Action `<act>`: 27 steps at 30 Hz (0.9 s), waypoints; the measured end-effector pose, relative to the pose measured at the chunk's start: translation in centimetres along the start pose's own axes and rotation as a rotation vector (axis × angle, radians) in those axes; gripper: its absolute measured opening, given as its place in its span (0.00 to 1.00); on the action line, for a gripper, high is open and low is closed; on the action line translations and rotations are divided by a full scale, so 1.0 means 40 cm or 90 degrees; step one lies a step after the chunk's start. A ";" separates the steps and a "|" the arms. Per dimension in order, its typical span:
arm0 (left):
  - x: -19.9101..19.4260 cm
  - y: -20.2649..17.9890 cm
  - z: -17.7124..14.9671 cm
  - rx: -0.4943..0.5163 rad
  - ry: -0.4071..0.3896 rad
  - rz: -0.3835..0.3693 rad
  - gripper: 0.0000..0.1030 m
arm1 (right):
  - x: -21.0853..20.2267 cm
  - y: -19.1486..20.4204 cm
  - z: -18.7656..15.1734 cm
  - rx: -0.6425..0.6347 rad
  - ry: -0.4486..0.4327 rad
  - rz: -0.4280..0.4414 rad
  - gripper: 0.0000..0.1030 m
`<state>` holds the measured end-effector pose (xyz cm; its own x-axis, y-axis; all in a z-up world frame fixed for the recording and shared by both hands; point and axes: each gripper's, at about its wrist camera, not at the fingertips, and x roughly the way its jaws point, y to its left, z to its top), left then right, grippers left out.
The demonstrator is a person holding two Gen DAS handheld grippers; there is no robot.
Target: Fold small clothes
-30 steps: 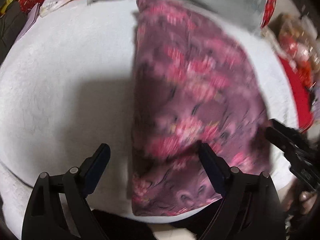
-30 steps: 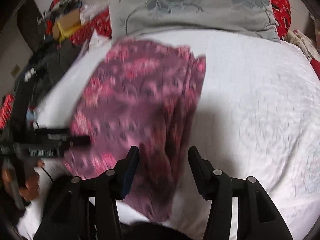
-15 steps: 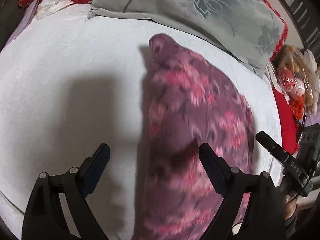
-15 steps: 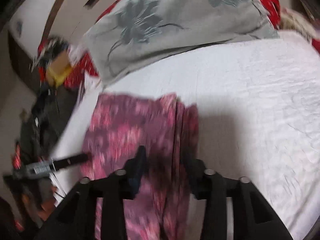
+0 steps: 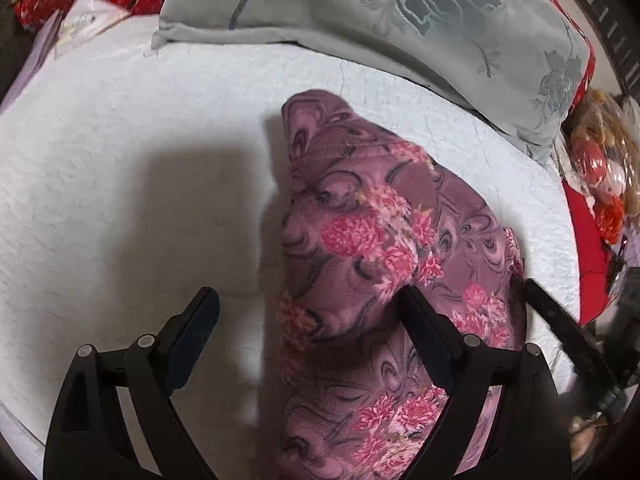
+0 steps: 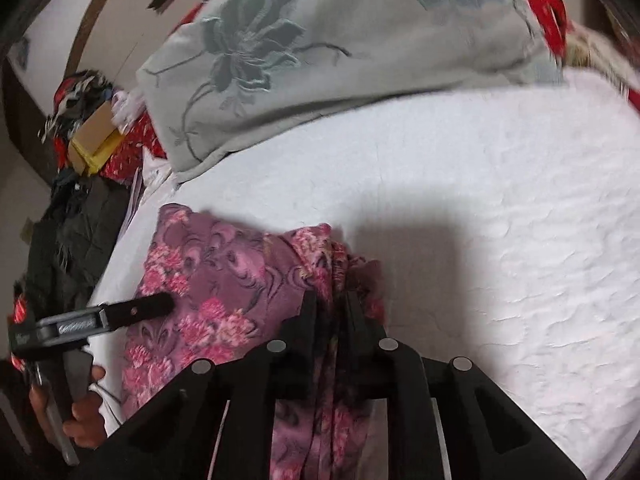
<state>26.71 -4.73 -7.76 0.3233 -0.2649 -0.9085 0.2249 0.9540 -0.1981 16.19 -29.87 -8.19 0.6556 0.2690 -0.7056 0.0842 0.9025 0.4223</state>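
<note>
- The left gripper [image 5: 308,312] is made of matte black plastic, with two flat fingers [image 5: 196,320] that carry dark navy pads.
- Behind each finger are angled black link bars with round silver pins at the joints.
- The right gripper [image 6: 332,304] has the same black build and silver pins.
- Seen from the side, the left tool has a grey handle bar with small white lettering.

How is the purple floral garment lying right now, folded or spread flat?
Folded lengthwise. The garment lies narrow on the white bedcover, with stacked layers bunched along its right edge.

Right gripper [image 6: 330,312] fingers narrower on garment [image 6: 224,276]
</note>
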 end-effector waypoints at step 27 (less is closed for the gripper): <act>-0.092 0.018 -0.202 -0.010 0.013 0.057 0.93 | -0.072 0.042 -0.185 -0.098 0.106 -0.078 0.75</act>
<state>18.25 -1.91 -7.52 0.3234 -0.1753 -0.9299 0.1820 0.9759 -0.1207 8.89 -26.64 -9.67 0.5140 0.1952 -0.8353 0.0318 0.9688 0.2460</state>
